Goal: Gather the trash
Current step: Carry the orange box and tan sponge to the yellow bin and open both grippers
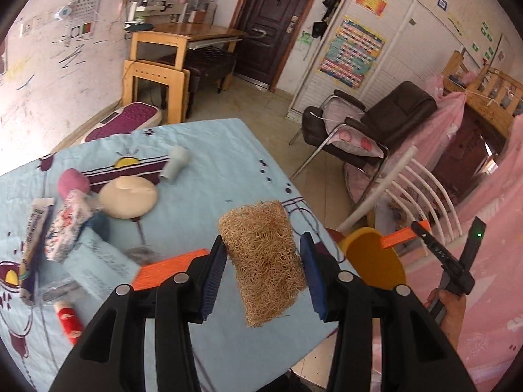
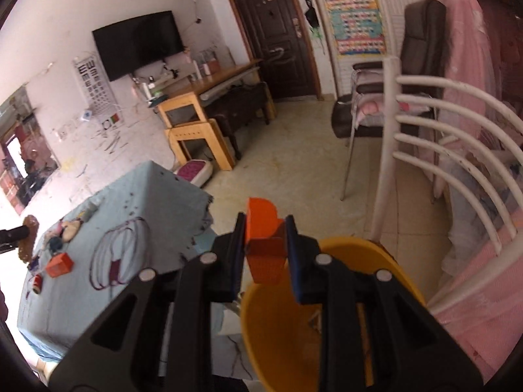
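Your left gripper has its fingers clamped on the loofah scrubber, up over the counter edge. Your right gripper grips an orange box w/ its fingers, right above the yellow bin.

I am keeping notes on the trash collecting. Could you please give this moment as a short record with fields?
left tool: shut on the loofah sponge, above the table
right tool: shut on the orange box, above the yellow bucket
still on table: second orange box, red bottle, cream pad, tissue pack
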### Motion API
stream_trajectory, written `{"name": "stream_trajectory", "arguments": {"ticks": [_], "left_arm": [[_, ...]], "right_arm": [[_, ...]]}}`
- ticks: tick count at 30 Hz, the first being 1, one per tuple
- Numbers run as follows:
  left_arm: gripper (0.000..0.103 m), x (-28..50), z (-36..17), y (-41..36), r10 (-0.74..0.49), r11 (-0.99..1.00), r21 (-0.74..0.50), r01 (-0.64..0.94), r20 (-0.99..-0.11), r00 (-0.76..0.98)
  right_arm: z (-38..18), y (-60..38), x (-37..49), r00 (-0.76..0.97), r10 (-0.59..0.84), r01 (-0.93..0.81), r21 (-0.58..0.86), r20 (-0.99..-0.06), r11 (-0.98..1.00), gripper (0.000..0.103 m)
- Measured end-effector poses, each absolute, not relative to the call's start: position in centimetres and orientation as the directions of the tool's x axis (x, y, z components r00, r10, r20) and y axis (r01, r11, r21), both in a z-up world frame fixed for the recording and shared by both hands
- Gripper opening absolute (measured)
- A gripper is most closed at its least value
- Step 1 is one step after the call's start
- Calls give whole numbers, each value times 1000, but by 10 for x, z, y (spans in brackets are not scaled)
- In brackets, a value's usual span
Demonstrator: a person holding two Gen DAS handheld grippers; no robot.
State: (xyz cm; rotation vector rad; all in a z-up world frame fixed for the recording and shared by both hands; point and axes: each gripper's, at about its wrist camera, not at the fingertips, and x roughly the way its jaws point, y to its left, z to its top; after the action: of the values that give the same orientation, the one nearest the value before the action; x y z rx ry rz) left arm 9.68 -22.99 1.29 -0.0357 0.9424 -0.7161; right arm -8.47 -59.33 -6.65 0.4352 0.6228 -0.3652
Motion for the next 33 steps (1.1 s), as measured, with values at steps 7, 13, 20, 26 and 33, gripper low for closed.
{"name": "stream_trajectory", "arguments": {"ticks": [7, 13, 20, 26, 33], "left_arm": [[42, 70, -11, -344, -648, 624, -385, 680, -741, 175], [42, 43, -41, -423, -638, 558, -402, 725, -767, 66], [43, 24, -76, -496, -627, 526, -416, 742, -779, 7], [79, 11, -90, -530, -608, 510, -409, 757, -794, -19], [84, 17, -76, -509, -631, 549, -403, 732, -774, 47]], "right_arm": [[-102, -619, -86, 645, -228, 540, 224, -730, 811, 28], [-104, -639, -106, 659, -258, 574, 249, -707, 780, 66], [-92, -668, -147, 682, -324, 637, 317, -655, 702, 66], [-88, -683, -166, 696, -346, 655, 360, -629, 664, 68], [-80, -683, -161, 713, -336, 638, 370, -616, 675, 68]]}}
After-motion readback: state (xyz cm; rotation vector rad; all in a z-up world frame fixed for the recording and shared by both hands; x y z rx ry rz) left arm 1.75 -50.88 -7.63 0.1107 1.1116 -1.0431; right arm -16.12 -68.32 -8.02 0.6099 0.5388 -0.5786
